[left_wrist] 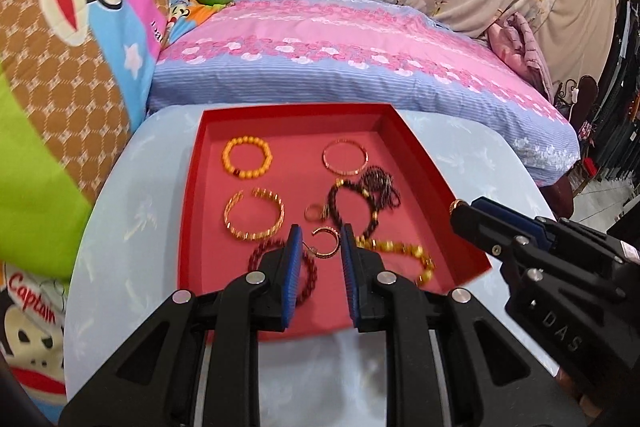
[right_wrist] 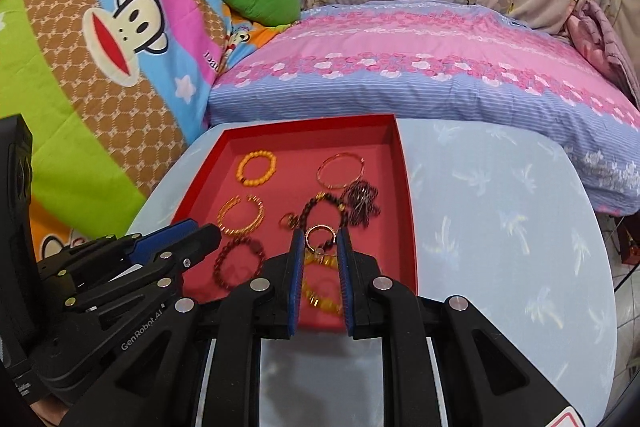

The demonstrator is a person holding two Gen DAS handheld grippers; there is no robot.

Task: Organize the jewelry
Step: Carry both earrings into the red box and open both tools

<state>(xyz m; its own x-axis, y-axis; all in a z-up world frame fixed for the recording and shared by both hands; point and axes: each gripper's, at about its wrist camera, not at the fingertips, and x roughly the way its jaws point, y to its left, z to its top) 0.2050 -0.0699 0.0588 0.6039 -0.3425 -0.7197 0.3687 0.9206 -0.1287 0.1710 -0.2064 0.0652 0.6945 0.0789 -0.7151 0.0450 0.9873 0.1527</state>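
Left tongs (left_wrist: 322, 231): narrow gap. Hoop A (left_wrist: 325, 255) is seen between the pads, its hook against the left pad; it looks pinched, though contact on the right pad is not clear.

Right tongs (right_wrist: 320, 233): narrow gap too. Hoop B (right_wrist: 320, 226) is clamped at the tips, and from the left camera a bit of gold is seen poking out past them. Hoops counted: 2, one per tong.

Both tongs are held over the near end of the tray (left_wrist: 440, 183), pointing down at a slant, the left over the middle and the right toward the right wall.

Tray contents, 8 pieces:
- 4 bead bracelets: orange (left_wrist: 247, 159) far left, dark (left_wrist: 352, 207) mid right, red (left_wrist: 256, 255) near left and partly hidden by the left finger, gold (left_wrist: 408, 251) near right
- 1 thin bangle (left_wrist: 345, 157), far right
- 1 open cuff (left_wrist: 256, 215), mid left
- 1 small ring (left_wrist: 313, 213), touching the dark bracelet
- 1 dark chain (left_wrist: 384, 183), bunched, overlapping the dark bracelet

The tray is set on 1 pale blue table (left_wrist: 480, 163), butted against a bed (left_wrist: 360, 39).
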